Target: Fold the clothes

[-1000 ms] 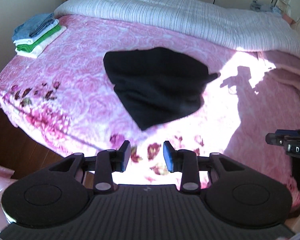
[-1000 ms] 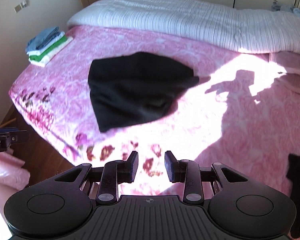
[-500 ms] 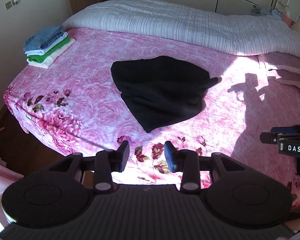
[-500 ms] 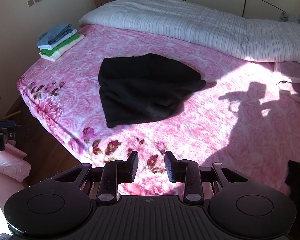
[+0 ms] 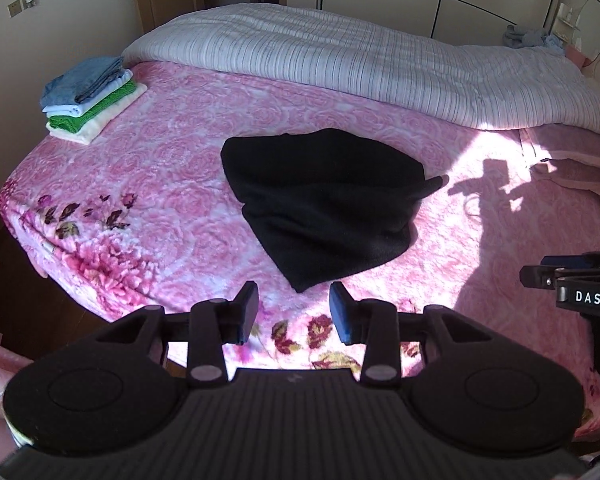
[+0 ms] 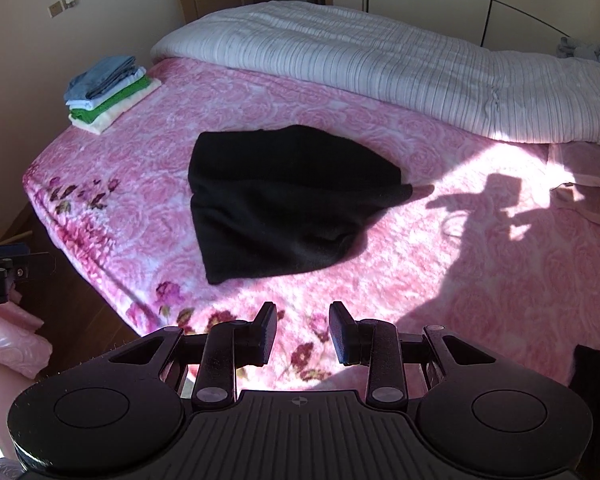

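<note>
1. Left tongs (image 5: 294,312): jaws part-way open, nothing between the pads. They hang above the near edge of the bed (image 5: 148,184).
2. Right tongs (image 6: 303,334): jaws at a similar moderate gap, also empty, over the same near edge.
3. Task item: the black garment (image 5: 324,204) lies on the bed ahead of both tongs, apart from them. From the left tongs its nearest corner sits just beyond the pads; from the right tongs it lies ahead and slightly left.
4. Garment form: a dark, matte, soft knit-like cloth, bunched into a rough wedge. It appears doubled over in places, and a narrow strip pokes out on the side toward the right tongs.
5. Bed cover: plush pink fabric with a rose pattern, deep-piled and yielding.
6. Other items: a stack of folded clothes (image 5: 90,100) rests far ahead-left; a striped quilt (image 5: 360,68) is rolled up along the far side.
7. Risk, layer selection: black on black hides edges and layers. A pinch at the nearest corner may catch one ply only, or several, so the fold may come out skewed.
8. Risk, cover snagging: the plush cover may be gripped together with the garment if the pads descend too deep.
9. Risk, lighting: strong sun and cast shadows on the right side may mask the protruding strip.
10. Risk, slippage: at this gap, thin cloth may slide out unless the jaws close fully.
</note>
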Available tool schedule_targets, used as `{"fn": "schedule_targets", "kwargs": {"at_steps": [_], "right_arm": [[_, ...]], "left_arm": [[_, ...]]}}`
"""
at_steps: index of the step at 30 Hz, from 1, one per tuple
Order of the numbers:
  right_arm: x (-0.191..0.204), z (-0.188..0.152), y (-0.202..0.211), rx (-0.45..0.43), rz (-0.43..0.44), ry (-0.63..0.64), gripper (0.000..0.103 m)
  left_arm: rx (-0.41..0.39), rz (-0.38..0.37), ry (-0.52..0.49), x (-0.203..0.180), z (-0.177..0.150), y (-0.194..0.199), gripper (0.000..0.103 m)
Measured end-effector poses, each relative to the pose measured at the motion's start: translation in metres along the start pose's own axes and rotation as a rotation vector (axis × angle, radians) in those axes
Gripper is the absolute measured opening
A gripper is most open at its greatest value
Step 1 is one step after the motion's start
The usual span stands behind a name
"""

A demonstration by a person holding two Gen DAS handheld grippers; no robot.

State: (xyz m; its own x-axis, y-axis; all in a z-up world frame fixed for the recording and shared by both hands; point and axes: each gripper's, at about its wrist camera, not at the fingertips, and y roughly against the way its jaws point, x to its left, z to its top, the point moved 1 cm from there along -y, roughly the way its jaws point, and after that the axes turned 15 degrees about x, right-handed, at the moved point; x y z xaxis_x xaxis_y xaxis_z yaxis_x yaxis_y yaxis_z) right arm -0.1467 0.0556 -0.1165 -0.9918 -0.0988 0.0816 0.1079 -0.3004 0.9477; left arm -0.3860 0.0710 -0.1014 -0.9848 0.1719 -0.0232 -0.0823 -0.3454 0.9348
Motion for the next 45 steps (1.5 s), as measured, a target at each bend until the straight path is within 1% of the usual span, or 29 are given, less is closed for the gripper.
{"fn": "schedule_targets", "kwargs": {"at_steps": [3,8,13,17,24,29,32,33,35,36,37,41,43,45], "right_arm": [[0.001,0.017,-0.007,-0.008,-0.017,-0.034,0.033],[0.014,0.055,-0.026,0.007,-0.028,-0.1,0.033],[0.037,0.092,-0.044,0.029,-0.03,-0.162,0.033],[0.051,0.117,-0.061,0.048,-0.03,-0.233,0.033],[0.073,0.149,-0.096,0.089,-0.048,-0.344,0.033],[0.098,0.166,-0.133,0.151,-0.075,-0.351,0.033],[0.116,0.172,-0.164,0.202,-0.095,-0.311,0.033],[0.123,0.173,-0.176,0.219,-0.104,-0.288,0.035],[0.136,0.175,-0.199,0.248,-0.122,-0.235,0.046],[0.143,0.175,-0.211,0.254,-0.132,-0.204,0.057],[0.149,0.174,-0.223,0.256,-0.142,-0.17,0.062],[0.177,0.169,-0.273,0.26,-0.18,-0.008,0.063],[0.191,0.161,-0.301,0.26,-0.217,0.094,0.063],[0.205,0.154,-0.329,0.256,-0.273,0.214,0.063]], "left_arm": [[0.0,-0.017,-0.025,0.014,0.023,-0.013,0.035],[0.006,-0.047,-0.065,0.043,0.07,-0.03,0.035],[0.038,-0.057,-0.098,0.086,0.115,-0.048,0.035],[0.053,-0.064,-0.11,0.124,0.145,-0.064,0.035],[0.118,-0.087,-0.123,0.187,0.184,-0.1,0.035],[0.172,-0.119,-0.142,0.221,0.202,-0.135,0.037],[0.21,-0.151,-0.141,0.238,0.206,-0.163,0.037],[0.22,-0.162,-0.137,0.243,0.206,-0.173,0.037],[0.238,-0.182,-0.127,0.254,0.205,-0.193,0.037],[0.248,-0.191,-0.119,0.258,0.203,-0.203,0.037],[0.258,-0.199,-0.111,0.262,0.202,-0.213,0.037],[0.285,-0.223,-0.086,0.274,0.194,-0.251,0.037],[0.29,-0.231,-0.079,0.276,0.188,-0.266,0.037],[0.288,-0.24,-0.072,0.278,0.182,-0.278,0.037]]}}
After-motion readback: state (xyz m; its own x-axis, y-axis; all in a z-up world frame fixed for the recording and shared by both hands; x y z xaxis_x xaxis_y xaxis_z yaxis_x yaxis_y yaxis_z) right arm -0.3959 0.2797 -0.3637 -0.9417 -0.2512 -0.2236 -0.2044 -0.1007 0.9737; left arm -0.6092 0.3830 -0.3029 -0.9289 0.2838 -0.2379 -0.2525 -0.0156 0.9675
